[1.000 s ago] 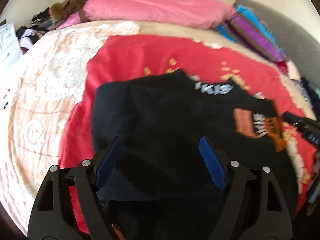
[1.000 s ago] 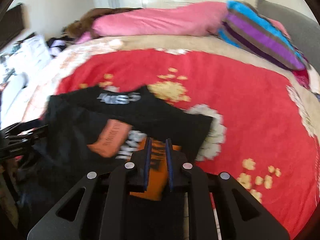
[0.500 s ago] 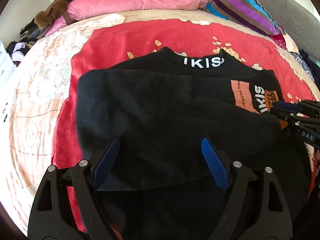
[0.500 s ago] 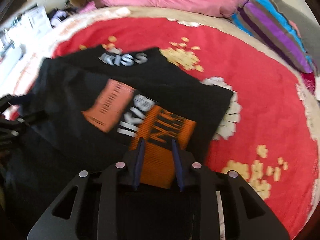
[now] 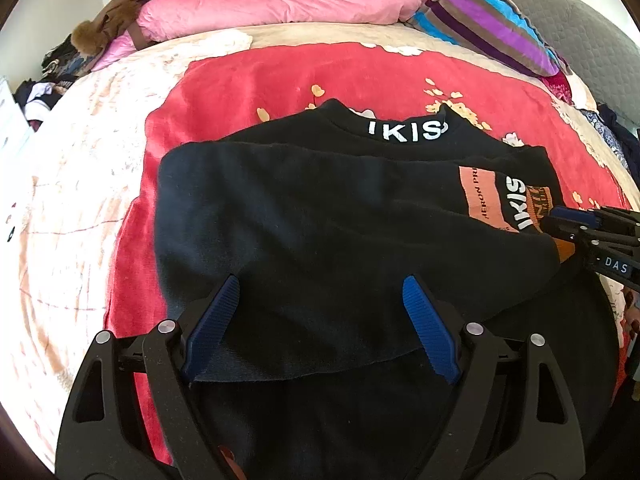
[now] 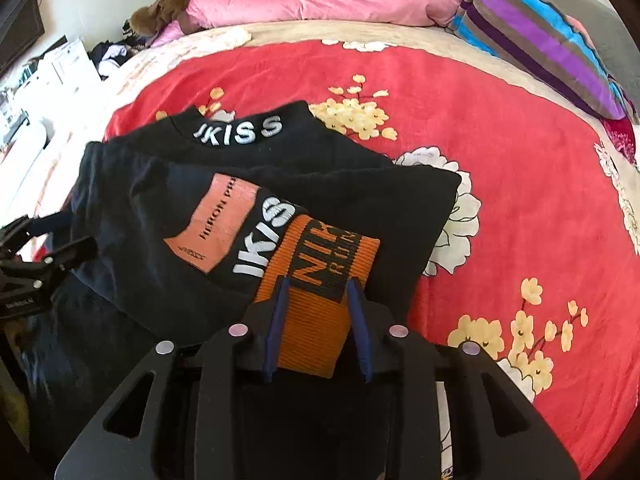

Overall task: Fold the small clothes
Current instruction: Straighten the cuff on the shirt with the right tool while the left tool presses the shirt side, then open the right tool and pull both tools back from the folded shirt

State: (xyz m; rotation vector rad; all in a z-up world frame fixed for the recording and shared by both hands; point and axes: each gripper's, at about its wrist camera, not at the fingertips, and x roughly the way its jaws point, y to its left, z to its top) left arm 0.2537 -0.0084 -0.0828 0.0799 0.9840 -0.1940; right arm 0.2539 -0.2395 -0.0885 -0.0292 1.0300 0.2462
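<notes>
A small black sweatshirt (image 5: pixel 320 216) with a white-lettered collar and a salmon patch lies on the red flowered blanket, its lower part folded up over the body. In the right wrist view the sweatshirt (image 6: pixel 160 208) shows an orange ribbed cuff (image 6: pixel 320 300). My left gripper (image 5: pixel 320 300) is open, its blue pads wide apart above the folded hem. My right gripper (image 6: pixel 318 308) stands open, its pads on either side of the orange cuff. The right gripper also shows in the left wrist view (image 5: pixel 572 220), and the left gripper in the right wrist view (image 6: pixel 52 236).
The red blanket (image 6: pixel 500 160) covers a cream bedspread (image 5: pixel 80 160). A pink duvet (image 5: pixel 280 0) and a striped pillow (image 5: pixel 488 28) lie at the far edge. Clothes are heaped at the far left (image 5: pixel 60 60). White furniture (image 6: pixel 52 68) stands left of the bed.
My right gripper's pads have spread apart from the orange cuff they pinched. The folded part has settled flat. Both grippers have pulled back slightly; the left stayed open.
</notes>
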